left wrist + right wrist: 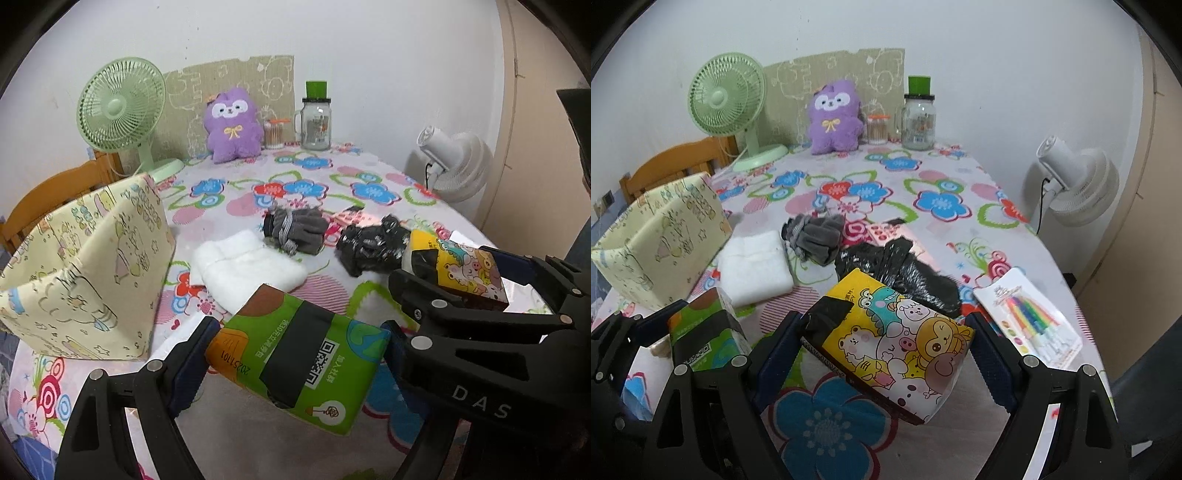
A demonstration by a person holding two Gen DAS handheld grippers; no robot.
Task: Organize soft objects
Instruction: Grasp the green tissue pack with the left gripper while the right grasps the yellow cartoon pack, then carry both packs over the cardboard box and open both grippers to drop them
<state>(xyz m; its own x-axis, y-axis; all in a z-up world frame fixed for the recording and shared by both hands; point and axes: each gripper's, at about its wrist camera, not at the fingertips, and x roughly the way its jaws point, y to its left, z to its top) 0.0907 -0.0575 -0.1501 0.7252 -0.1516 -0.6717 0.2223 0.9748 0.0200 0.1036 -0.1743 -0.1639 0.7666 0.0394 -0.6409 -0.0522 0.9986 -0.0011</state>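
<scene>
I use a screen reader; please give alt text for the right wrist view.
The right tongs grip a yellow cartoon tissue pack above a floral tablecloth; at left, the left tongs hold a green tissue pack near a fabric bin.

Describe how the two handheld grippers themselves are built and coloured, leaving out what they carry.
Both the left gripper and the right gripper are matte black plastic frames with angular arms, joined by round silver pins. Their fingers carry dark navy textured pads. The right gripper's arm shows pale letters "DAS" in the left view. No cables, hands or sleeves are visible.
</scene>
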